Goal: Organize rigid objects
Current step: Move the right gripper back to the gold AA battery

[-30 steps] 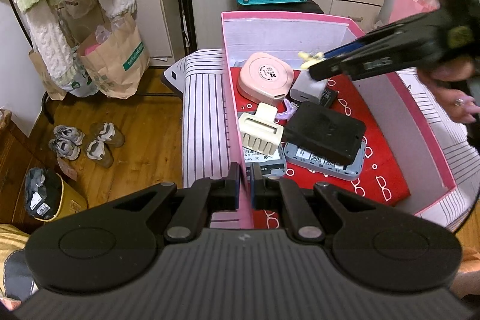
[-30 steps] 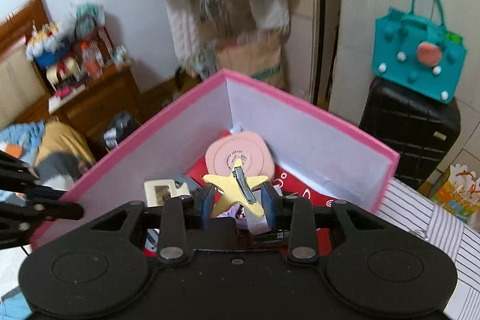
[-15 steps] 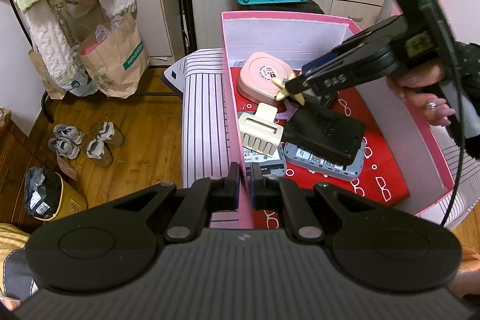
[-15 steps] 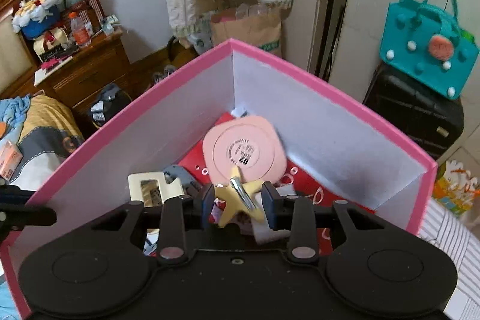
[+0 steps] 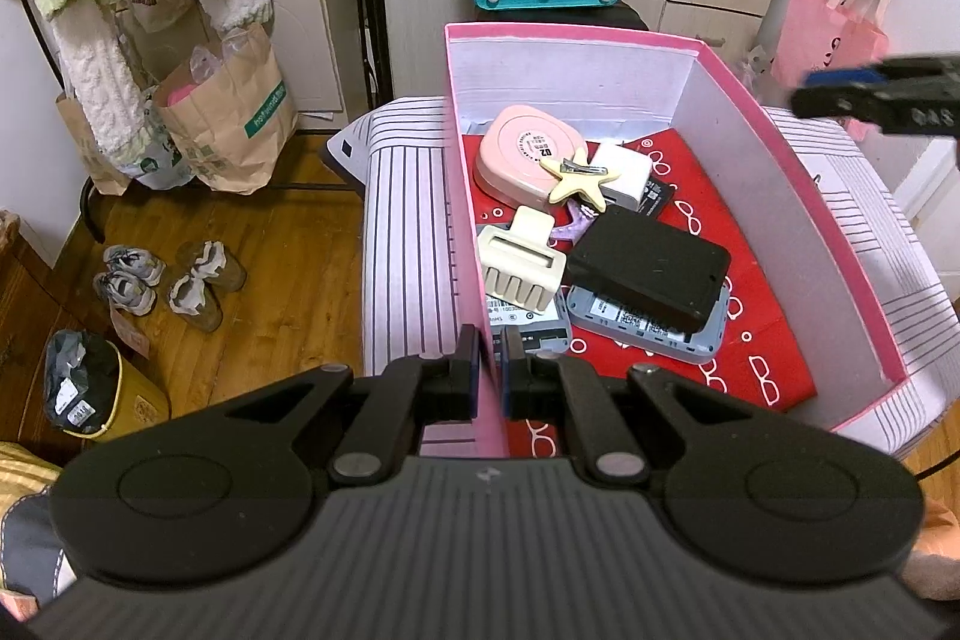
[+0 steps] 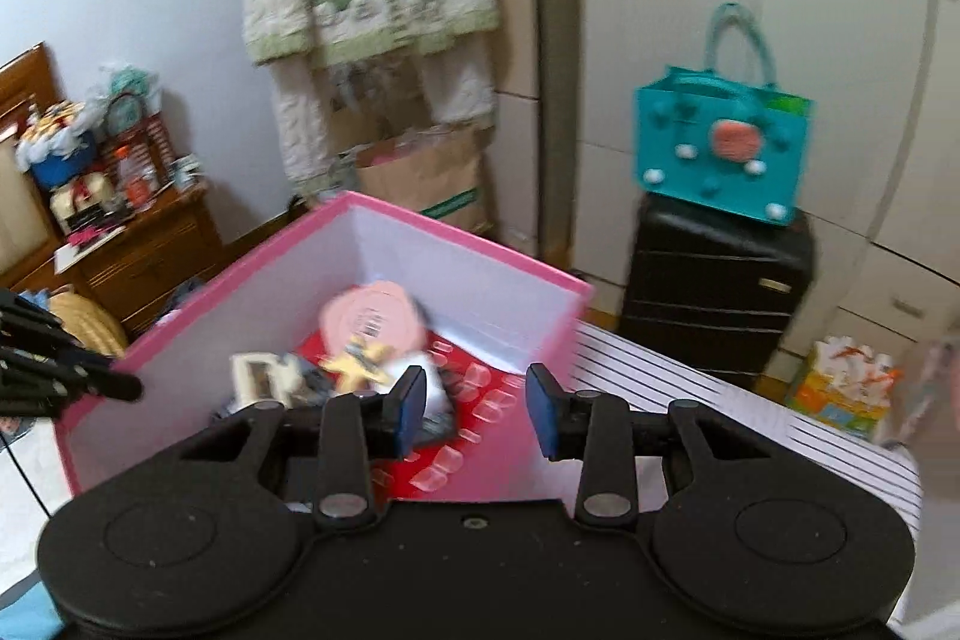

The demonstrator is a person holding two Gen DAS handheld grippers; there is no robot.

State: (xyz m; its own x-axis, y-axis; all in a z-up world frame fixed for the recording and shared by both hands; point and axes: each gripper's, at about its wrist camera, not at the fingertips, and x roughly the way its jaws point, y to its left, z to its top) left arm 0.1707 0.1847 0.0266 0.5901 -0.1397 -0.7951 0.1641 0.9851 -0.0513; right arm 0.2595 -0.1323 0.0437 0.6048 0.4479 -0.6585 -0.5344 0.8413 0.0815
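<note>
The left gripper (image 5: 492, 364) was pinched onto the near left wall of the pink box (image 5: 465, 232), its two fingers nearly together with the thin wall between them. The box sat on a striped cushion (image 5: 408, 232).

Inside the box, going left to right in the left wrist view: one cream claw clip (image 5: 519, 259) lay near the left wall, its teeth pointing toward the camera and its long axis running across the box. It lay on top of one grey device (image 5: 528, 325) with a label. Behind it, one round pink case (image 5: 527, 154) rested toward the back corner. One yellow star hair clip (image 5: 577, 177) lay partly on the pink case and partly on one white block (image 5: 624, 172), its metal clasp facing up and running roughly left to right. A lilac piece (image 5: 576, 223) showed just under the star. Further right, one black flat case (image 5: 651, 268) lay tilted on a second grey device (image 5: 645, 325), its long axis running from back-left to front-right.

The right gripper (image 6: 477, 409) hovered over the box's right side with its fingers spread wide and nothing between them; in the left wrist view its blurred tip (image 5: 876, 94) showed beyond the right wall.
</note>
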